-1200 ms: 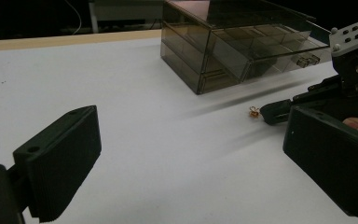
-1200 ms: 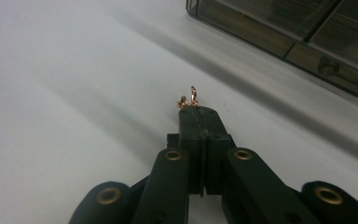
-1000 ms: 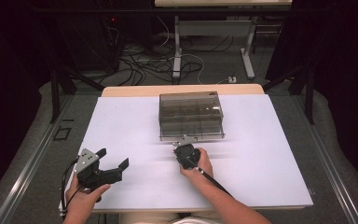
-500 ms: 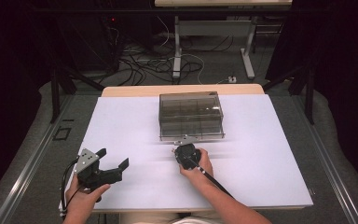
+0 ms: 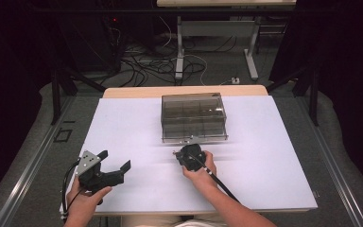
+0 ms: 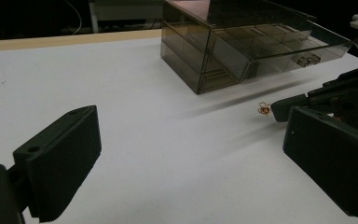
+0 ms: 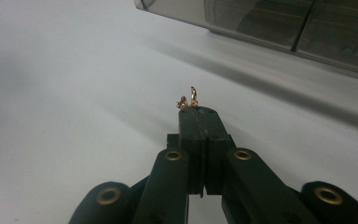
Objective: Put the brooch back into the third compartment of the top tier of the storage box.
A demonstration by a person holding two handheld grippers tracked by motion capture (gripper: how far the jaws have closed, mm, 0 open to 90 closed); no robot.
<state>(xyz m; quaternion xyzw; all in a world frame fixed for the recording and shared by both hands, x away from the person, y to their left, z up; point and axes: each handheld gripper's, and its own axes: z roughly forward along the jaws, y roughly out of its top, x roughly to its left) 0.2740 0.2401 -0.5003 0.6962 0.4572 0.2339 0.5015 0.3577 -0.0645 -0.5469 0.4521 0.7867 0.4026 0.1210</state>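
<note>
The right gripper (image 7: 198,109) has its jaws clamped on a small gold earring (image 7: 189,101), just above the bench (image 5: 123,132) before the smoky drawer box (image 5: 194,116). The left gripper (image 5: 116,161) waits, jaws apart. Next, I judge: into the open drawer (image 6: 298,49).

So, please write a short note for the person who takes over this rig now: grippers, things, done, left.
Right gripper: shut on the small gold piece, held at its tips just in front of the smoky drawer box.
Left gripper: open, holding nothing, at the near left of the white table.
Box: one drawer stands pulled out.
Done: piece picked up.
Left: probably place it in the open drawer, then close it.
</note>
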